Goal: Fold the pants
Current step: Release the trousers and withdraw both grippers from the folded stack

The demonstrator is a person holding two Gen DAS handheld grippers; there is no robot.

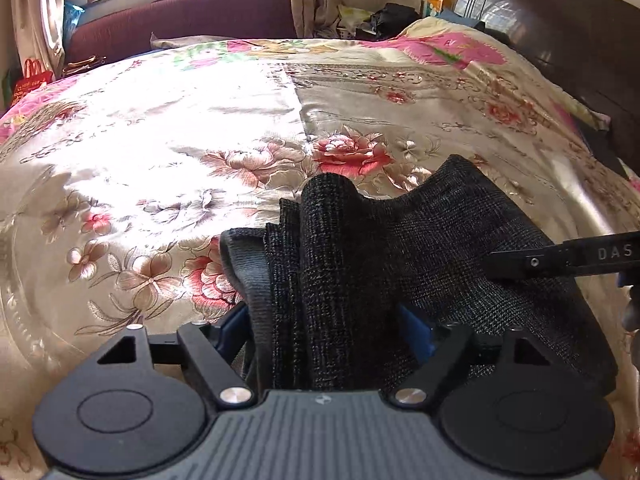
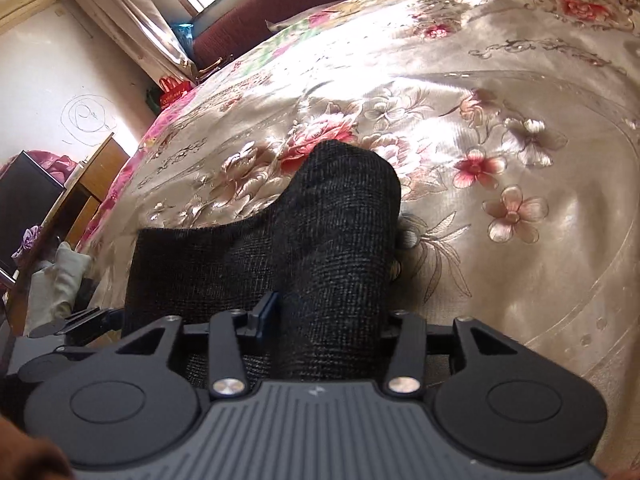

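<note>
Dark grey checked pants (image 1: 400,248) lie folded in a thick bundle on the near part of the bed, with the waistband (image 1: 240,268) at their left edge. My left gripper (image 1: 326,300) stands wide open; pleats of the fabric bunch loosely between its blue pads (image 1: 416,332) and rise in a hump that hides the fingertips. In the right wrist view the pants (image 2: 224,256) form a roll inside my right gripper (image 2: 332,280), which is shut on it. Only its left pad (image 2: 267,312) shows; cloth covers the other finger. The right gripper's finger (image 1: 560,256) reaches in over the pants.
A shiny floral bedspread (image 1: 180,132) covers the bed. A dark headboard (image 1: 560,40) stands at the right, with a maroon bench (image 1: 180,20) under the window behind. Wooden furniture (image 2: 92,184) and a dark screen (image 2: 24,200) sit beside the bed's left side.
</note>
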